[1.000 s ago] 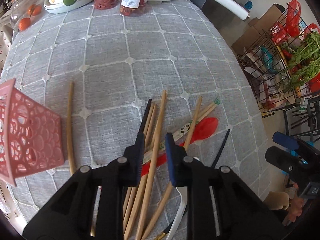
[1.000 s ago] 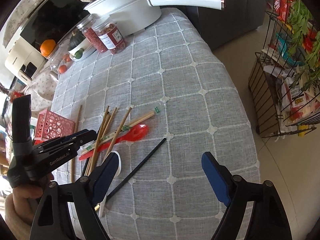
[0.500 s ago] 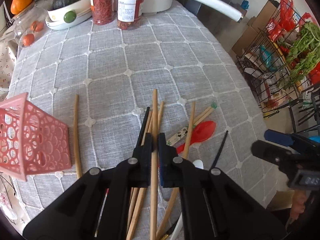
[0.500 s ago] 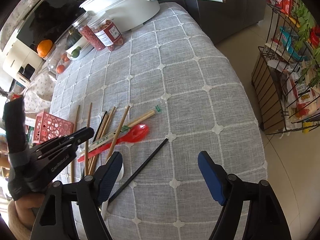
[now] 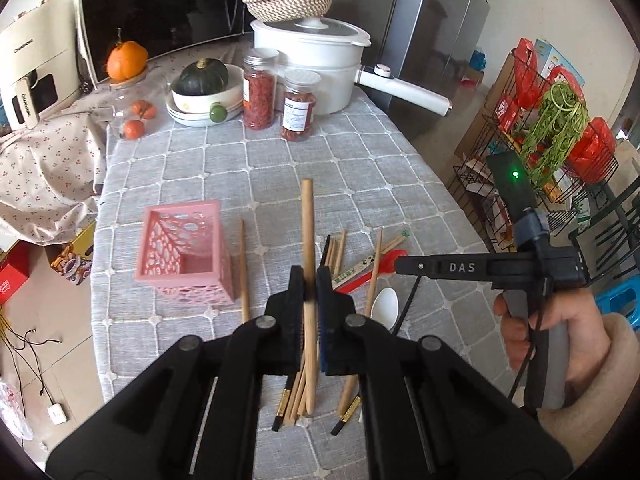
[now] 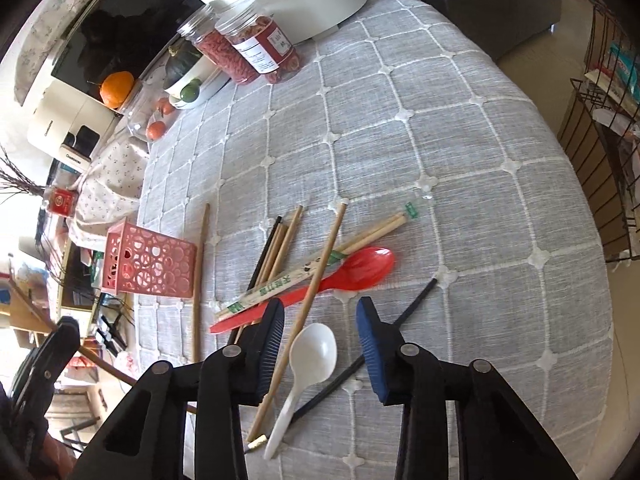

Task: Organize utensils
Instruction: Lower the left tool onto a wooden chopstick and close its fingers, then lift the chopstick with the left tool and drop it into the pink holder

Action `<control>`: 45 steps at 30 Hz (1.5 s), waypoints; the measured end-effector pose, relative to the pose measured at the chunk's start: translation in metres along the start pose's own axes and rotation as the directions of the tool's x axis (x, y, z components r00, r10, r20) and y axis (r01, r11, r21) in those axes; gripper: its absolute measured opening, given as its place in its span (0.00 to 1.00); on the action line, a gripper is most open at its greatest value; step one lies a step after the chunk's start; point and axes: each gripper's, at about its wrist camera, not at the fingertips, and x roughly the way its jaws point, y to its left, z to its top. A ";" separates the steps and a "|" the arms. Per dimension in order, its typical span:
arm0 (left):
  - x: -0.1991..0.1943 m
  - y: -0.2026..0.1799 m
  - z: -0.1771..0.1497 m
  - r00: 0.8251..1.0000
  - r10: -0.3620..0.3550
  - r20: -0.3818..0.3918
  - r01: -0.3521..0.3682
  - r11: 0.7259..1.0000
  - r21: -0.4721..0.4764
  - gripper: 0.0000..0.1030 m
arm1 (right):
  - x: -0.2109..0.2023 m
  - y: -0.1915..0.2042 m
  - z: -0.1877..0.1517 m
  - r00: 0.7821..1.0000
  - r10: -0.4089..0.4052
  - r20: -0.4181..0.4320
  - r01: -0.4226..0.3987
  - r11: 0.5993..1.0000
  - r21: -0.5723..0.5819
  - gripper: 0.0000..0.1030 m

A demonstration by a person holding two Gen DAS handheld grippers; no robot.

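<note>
My left gripper (image 5: 309,280) is shut on a wooden chopstick (image 5: 307,224) and holds it raised above the table, right of the pink openwork basket (image 5: 184,254). A pile of wooden chopsticks (image 6: 280,246), a wrapped pair (image 6: 320,266), a red spoon (image 6: 352,270), a white spoon (image 6: 310,356) and a black chopstick (image 6: 404,316) lie on the grey checked tablecloth. My right gripper (image 6: 320,334) is open and low over the white spoon. The basket also shows in the right wrist view (image 6: 148,262), with one loose chopstick (image 6: 198,276) beside it.
At the table's far end stand a white pot (image 5: 316,64), two jars (image 5: 280,96) and a bowl with a squash (image 5: 204,92). A wire rack with greens (image 5: 560,136) stands off the table's right edge. The table edge is near on the left and right.
My left gripper closed on one wooden chopstick and lifted it up and back from the pile. My right gripper moved down and left over the white spoon, its jaws narrower.
</note>
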 end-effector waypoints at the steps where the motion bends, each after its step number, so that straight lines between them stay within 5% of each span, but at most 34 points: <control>1: -0.004 0.004 -0.002 1.000 0.000 0.009 0.000 1.000 -0.012 0.06 | 0.004 0.003 0.000 1.000 0.005 -0.003 -0.005 1.000 -0.002 0.31; 18: -0.023 0.034 -0.024 0.999 -0.028 0.044 0.031 0.997 -0.065 0.06 | 0.064 0.016 0.002 0.995 -0.025 -0.099 0.028 0.999 0.026 0.11; 29: -0.066 0.044 -0.015 0.983 -0.029 0.181 0.048 0.994 -0.099 0.06 | -0.003 0.041 -0.006 0.996 0.066 0.063 -0.063 0.997 -0.047 0.07; 33: -0.092 0.052 -0.008 0.952 -0.002 0.306 0.042 0.991 -0.124 0.06 | -0.039 0.063 -0.015 0.981 0.090 0.169 -0.067 0.989 -0.133 0.07; 41: -0.115 0.072 -0.001 0.834 0.121 0.539 -0.016 0.980 -0.196 0.06 | -0.079 0.102 -0.027 0.937 0.128 0.325 -0.040 0.964 -0.263 0.07; 45: -0.101 0.085 0.006 0.816 0.164 0.554 -0.036 0.971 -0.235 0.06 | -0.091 0.117 -0.032 0.916 0.156 0.369 -0.041 0.953 -0.301 0.07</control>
